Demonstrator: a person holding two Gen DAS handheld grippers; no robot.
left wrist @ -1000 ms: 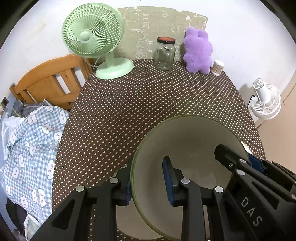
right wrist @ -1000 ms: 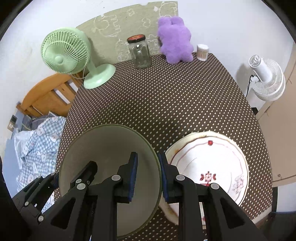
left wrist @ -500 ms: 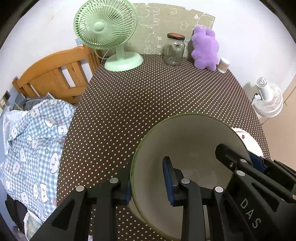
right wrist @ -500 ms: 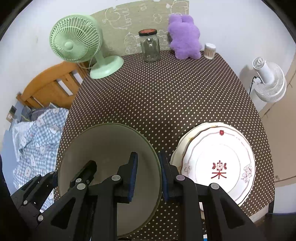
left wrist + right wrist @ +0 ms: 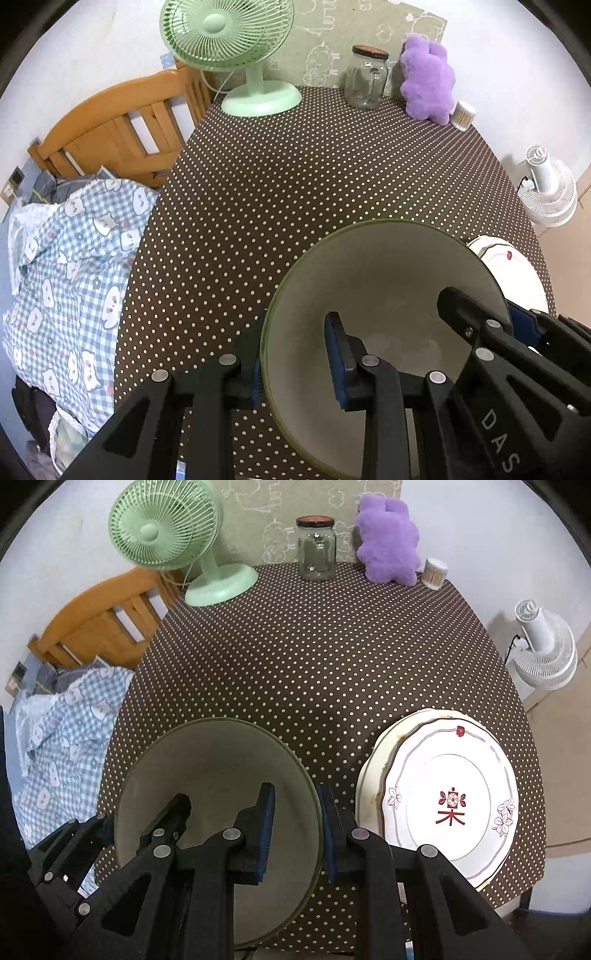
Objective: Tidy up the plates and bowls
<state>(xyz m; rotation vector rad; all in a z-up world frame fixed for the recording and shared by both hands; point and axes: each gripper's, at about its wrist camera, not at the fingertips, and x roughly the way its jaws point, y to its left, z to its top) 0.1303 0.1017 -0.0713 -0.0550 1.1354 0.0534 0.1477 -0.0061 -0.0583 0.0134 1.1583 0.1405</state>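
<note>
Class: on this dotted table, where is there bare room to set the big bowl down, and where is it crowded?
Bare: the dotted cloth between the green fan, the jar and the plates. Crowded: the back edge and the plates' corner.

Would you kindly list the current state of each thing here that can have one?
bowl: held by both grippers at opposite rims
left gripper: shut on bowl
right gripper: shut on bowl
plates: stacked, empty
glass jar: lidded, upright
green fan: upright

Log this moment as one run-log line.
held: green-rimmed round bowl | left gripper: clamps one rim | right gripper: clamps opposite rim | beside: stacked white patterned plates | surface: dotted brown tablecloth
</note>
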